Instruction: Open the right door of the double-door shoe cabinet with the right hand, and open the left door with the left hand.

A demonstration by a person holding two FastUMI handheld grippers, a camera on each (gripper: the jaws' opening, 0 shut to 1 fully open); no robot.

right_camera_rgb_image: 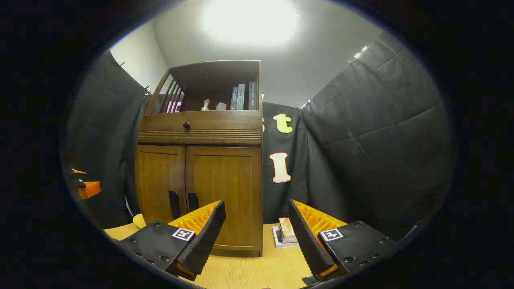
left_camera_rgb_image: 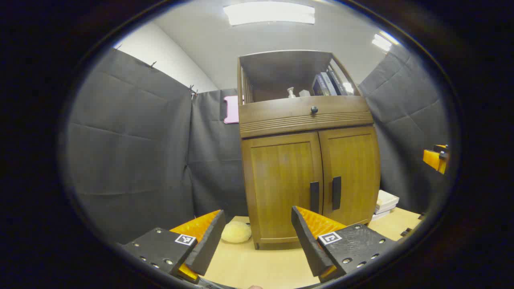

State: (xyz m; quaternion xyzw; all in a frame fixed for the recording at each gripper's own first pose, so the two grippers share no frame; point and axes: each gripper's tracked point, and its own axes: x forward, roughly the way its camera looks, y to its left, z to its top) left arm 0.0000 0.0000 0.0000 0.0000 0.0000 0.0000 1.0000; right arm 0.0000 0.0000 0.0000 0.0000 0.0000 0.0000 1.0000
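— Standing at the far side of the wooden table [left_camera_rgb_image: 273, 265] is the shoe cabinet [left_camera_rgb_image: 307, 160], right?

— Yes, upright on the table, with the black cloth wall [left_camera_rgb_image: 132, 152] behind and to both sides. In the left gripper view it sits a little right of centre; in the right gripper view it sits left of centre.

— And its doors?

— Both closed and flush. The left door [left_camera_rgb_image: 281, 184] and the right door [left_camera_rgb_image: 353, 172] meet in the middle, each with a dark upright handle beside the seam: the left handle [left_camera_rgb_image: 314, 196] and the right handle [left_camera_rgb_image: 336, 192]. Above them runs a drawer [left_camera_rgb_image: 305, 114] with a small round knob [left_camera_rgb_image: 314, 109], and over that an open shelf holding books [left_camera_rgb_image: 327, 84] and a small pump bottle [left_camera_rgb_image: 290, 92].

— What about the grippers?

— The left gripper [left_camera_rgb_image: 257, 233] hangs near, well apart from the cabinet, its fingers spread wide and holding nothing. The right gripper [right_camera_rgb_image: 257, 230] is the same: released, empty, fingers splayed, aimed just right of the cabinet. Each also shows as an orange bit at the edge of the other's view.

— Anything small on the table?

— A stack of books [right_camera_rgb_image: 286, 233] lies right of the cabinet, and a pale round sponge [left_camera_rgb_image: 236, 232] rests by its left foot.
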